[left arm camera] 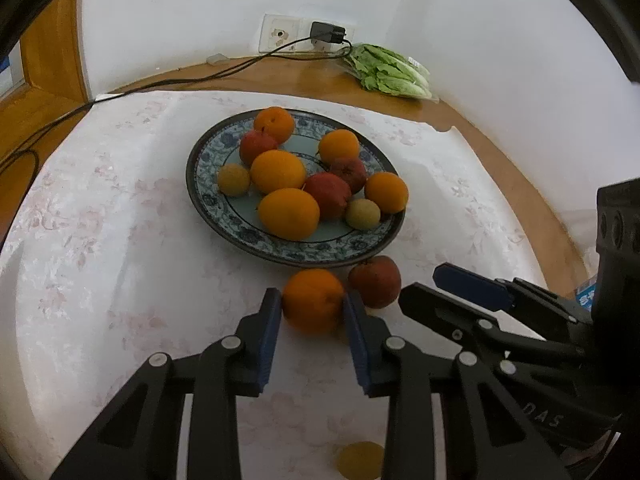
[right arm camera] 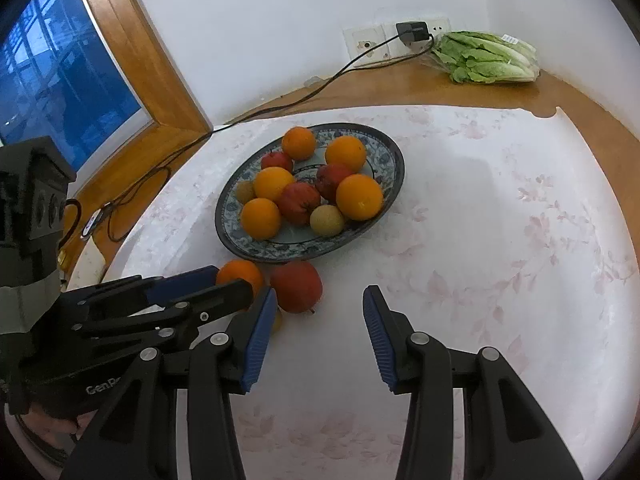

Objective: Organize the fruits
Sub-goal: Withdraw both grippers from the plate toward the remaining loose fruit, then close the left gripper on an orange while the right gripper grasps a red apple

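A blue patterned plate (left arm camera: 224, 224) (right arm camera: 384, 152) holds several oranges, red apples and small yellow fruits. On the cloth in front of it lie an orange (left arm camera: 313, 300) (right arm camera: 240, 273) and a red apple (left arm camera: 375, 281) (right arm camera: 297, 286). My left gripper (left arm camera: 312, 308) has both pads against the sides of that orange, which rests on the cloth. My right gripper (right arm camera: 320, 300) is open and empty, just right of the apple; it shows in the left wrist view (left arm camera: 440, 288). A small yellow fruit (left arm camera: 360, 460) lies near under the left gripper.
A bagged lettuce (left arm camera: 390, 72) (right arm camera: 488, 60) lies at the back by the wall. A charger (left arm camera: 328, 33) (right arm camera: 412, 31) is plugged in there, and its black cable (left arm camera: 180, 80) runs left over the wooden table. A window (right arm camera: 60, 80) is at left.
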Demonstrator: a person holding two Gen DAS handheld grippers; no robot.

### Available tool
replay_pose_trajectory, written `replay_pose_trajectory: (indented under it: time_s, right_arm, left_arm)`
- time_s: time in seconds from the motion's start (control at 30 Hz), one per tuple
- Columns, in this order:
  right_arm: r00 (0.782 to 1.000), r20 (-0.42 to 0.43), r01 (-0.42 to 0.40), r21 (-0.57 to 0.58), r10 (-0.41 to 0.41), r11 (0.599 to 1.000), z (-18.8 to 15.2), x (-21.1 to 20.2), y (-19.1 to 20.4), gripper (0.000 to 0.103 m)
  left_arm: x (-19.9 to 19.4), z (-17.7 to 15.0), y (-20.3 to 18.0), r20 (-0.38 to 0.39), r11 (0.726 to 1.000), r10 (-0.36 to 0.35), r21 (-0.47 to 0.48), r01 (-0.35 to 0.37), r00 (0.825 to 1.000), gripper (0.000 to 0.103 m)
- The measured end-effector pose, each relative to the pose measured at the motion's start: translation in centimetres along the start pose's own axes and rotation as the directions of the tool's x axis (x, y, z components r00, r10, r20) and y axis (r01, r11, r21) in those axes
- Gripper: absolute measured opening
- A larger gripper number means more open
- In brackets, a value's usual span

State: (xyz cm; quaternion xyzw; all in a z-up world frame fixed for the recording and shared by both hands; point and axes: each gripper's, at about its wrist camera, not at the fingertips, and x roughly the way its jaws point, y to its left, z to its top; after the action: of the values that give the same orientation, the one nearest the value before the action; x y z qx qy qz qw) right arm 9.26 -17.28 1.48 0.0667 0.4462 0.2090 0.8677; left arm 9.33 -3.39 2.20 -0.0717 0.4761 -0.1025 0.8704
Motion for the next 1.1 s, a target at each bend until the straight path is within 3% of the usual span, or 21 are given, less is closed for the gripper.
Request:
replay_pose_trajectory:
  time_s: [0.77,0.93,1.1]
  right_arm:
    - [1.000,-0.029,-0.002,-0.015,0.001,1.000,0.4,2.1,0.8,0.047]
    - [1.000,-0.025,-0.018,-0.030,0.017,0.999,0.5,2.3,1.2,0.033]
    - [1.000,-0.026,-0.018,-0.043,0.017,0.999,0.4,2.0,1.3,0.033]
  left_arm:
    - [-1.5,0.1,2.3,0.029,0.999,0.014,-0.052,-0.012,0.999,0.032]
    - [-1.7,0.3,2.6,0.033,0.998,0.026,-0.061,-0.024,0.999,0.032]
    - [-1.7,0.6,2.4,0.038,0.998,0.032,-0.054,-0.030,0.999,0.032]
